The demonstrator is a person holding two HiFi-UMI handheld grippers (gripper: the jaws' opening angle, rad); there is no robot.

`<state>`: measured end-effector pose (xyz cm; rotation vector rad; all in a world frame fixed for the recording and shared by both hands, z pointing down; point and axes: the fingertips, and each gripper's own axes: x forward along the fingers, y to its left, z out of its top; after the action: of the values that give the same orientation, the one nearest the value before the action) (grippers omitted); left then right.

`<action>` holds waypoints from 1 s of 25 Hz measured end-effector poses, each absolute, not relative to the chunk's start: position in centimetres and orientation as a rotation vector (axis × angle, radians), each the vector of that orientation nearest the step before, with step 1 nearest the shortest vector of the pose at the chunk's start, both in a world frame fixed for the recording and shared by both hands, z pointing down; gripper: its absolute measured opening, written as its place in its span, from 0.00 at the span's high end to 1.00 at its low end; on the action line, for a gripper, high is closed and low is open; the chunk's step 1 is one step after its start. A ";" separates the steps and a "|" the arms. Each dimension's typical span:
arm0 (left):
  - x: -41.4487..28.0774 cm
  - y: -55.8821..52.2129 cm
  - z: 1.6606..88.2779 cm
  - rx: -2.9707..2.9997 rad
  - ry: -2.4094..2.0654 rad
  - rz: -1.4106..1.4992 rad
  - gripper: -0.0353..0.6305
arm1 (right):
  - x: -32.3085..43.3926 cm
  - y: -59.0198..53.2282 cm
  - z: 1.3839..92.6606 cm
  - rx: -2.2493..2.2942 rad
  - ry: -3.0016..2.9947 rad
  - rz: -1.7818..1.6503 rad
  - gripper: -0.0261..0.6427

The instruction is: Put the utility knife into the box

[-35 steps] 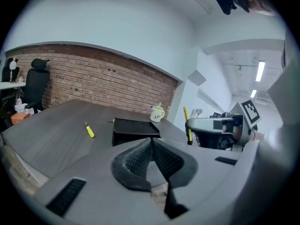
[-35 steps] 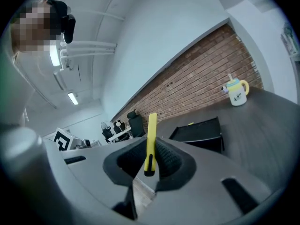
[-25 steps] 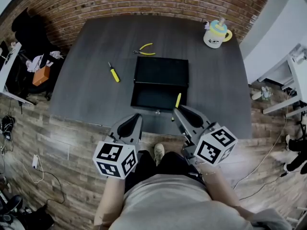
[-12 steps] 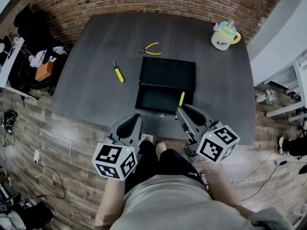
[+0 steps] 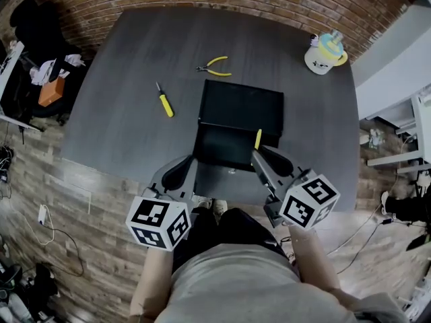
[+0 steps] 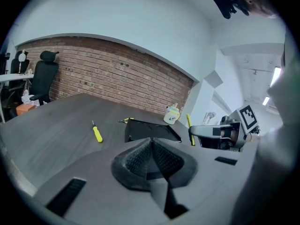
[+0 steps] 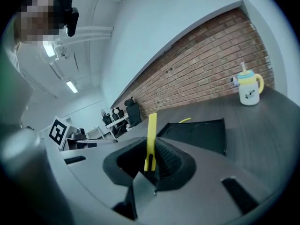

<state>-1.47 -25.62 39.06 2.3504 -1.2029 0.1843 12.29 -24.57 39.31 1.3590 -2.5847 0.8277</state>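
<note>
The right gripper (image 7: 151, 159) has its fingers (image 7: 169, 162) closed on the lower end of the yellow utility knife (image 5: 258, 138). The knife stands nearly upright out of them, and most of its length is above and beyond the fingertips. In the head view the knife's free end shows over the right near corner of the open black box (image 5: 242, 106), which lies just ahead of these fingers on the bench (image 5: 135, 66). I judge the step in hand to be the carrying of the knife over the box, with the release not yet done. To do it well, the right fingers should go a little more forward and to their left, until the whole knife is over the lower open compartment and not over its wall. Then the knife should be tipped down to lie flat and be lowered close to the bottom before the fingers open, so it does not bounce out. The left gripper (image 6: 151, 140) has its fingers closed together on nothing, to the left of the right fingers. It could rest against the near wall of the box if the box tends to slide. The yellow screwdriver (image 5: 163, 101) lies well ahead and to the left of the left fingers and needs no attention.
</note>
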 end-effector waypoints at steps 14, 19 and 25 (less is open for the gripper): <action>-2.7 -29.3 41.8 2.278 -1.159 0.157 0.91 | 10.1 -29.9 42.4 0.936 -2.351 0.459 0.87; -2.9 -29.8 42.6 2.282 -1.127 0.170 0.91 | 9.5 -29.6 45.1 0.782 -2.209 0.375 0.87; -3.9 -30.0 44.0 2.235 -1.128 0.165 0.91 | 9.2 -28.7 48.8 0.662 -2.048 0.339 0.87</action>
<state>-3.89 -29.97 43.95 2.2354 -1.1281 0.1652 9.21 -28.65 48.78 0.6625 -2.0482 0.3388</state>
